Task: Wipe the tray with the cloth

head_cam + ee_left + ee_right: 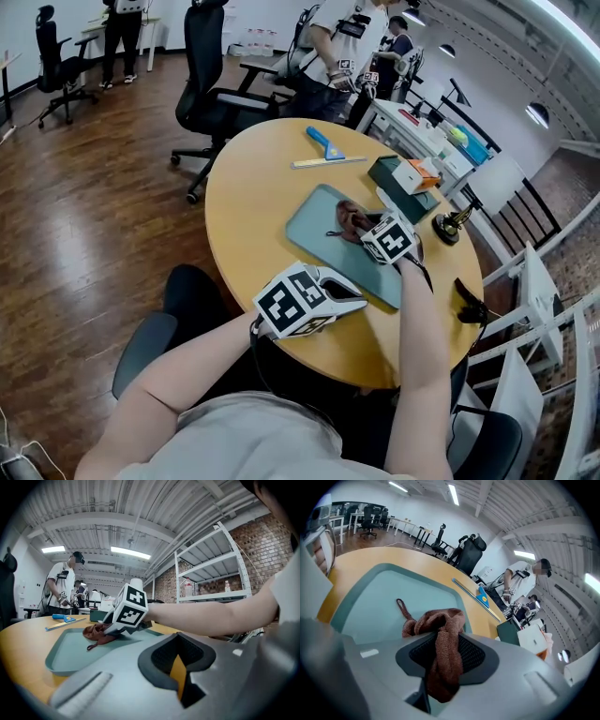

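A teal tray (319, 236) lies on the round wooden table (253, 187). On its far right part lies a bunched brown cloth (349, 220), and my right gripper (364, 231) is shut on it, pointing down at the tray. In the right gripper view the cloth (440, 625) hangs pinched between the jaws of the right gripper (442, 670) over the tray (384, 597). My left gripper (356, 302) rests at the tray's near edge, shut, with nothing in it. From the left gripper (180, 679), the left gripper view shows the cloth (96, 632) and tray (70, 653) ahead.
A blue-handled tool (323, 141) and a ruler (328, 162) lie at the table's far side. A dark green box (401, 183) with small boxes on it (417, 173) sits right of the tray, near a small black object (448, 228). Office chairs (211, 84) and people (342, 47) stand beyond.
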A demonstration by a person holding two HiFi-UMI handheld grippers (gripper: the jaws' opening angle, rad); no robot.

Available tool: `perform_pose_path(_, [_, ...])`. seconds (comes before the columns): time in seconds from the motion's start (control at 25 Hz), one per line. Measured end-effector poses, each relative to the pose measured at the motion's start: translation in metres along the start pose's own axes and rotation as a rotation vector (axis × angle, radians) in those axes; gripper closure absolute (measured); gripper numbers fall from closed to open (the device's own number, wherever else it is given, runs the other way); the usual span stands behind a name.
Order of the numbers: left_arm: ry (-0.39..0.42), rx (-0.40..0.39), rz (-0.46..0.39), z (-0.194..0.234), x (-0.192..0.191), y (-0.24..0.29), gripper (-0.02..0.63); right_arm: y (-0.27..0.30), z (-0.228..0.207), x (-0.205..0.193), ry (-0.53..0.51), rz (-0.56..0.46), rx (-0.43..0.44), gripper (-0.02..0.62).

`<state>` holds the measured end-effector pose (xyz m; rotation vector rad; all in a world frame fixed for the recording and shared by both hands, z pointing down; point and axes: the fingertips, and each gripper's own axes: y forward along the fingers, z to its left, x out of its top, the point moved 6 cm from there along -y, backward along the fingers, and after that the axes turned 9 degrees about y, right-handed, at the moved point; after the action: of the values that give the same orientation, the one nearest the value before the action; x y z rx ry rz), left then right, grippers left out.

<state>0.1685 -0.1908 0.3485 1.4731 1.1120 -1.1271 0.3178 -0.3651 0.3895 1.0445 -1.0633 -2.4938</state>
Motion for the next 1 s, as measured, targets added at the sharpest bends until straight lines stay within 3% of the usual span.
perform_pose_path(0.28, [-0.002,-0.003,-0.002,0.002,0.0,0.0,0.284,-0.034,0.044,0.0,-0.024,-0.07,0.09,0.466])
perform_pose_path(0.56, [-0.003,-0.003,-0.006,0.002,0.0,-0.003,0.284,-0.065,0.08,-0.005,-0.006,-0.148,0.244,0.466])
perform_pose_path(1.0, [-0.004,-0.004,-0.004,0.002,-0.001,0.001,0.284,-0.054,0.093,0.018,-0.03,-0.19,0.36,0.465])
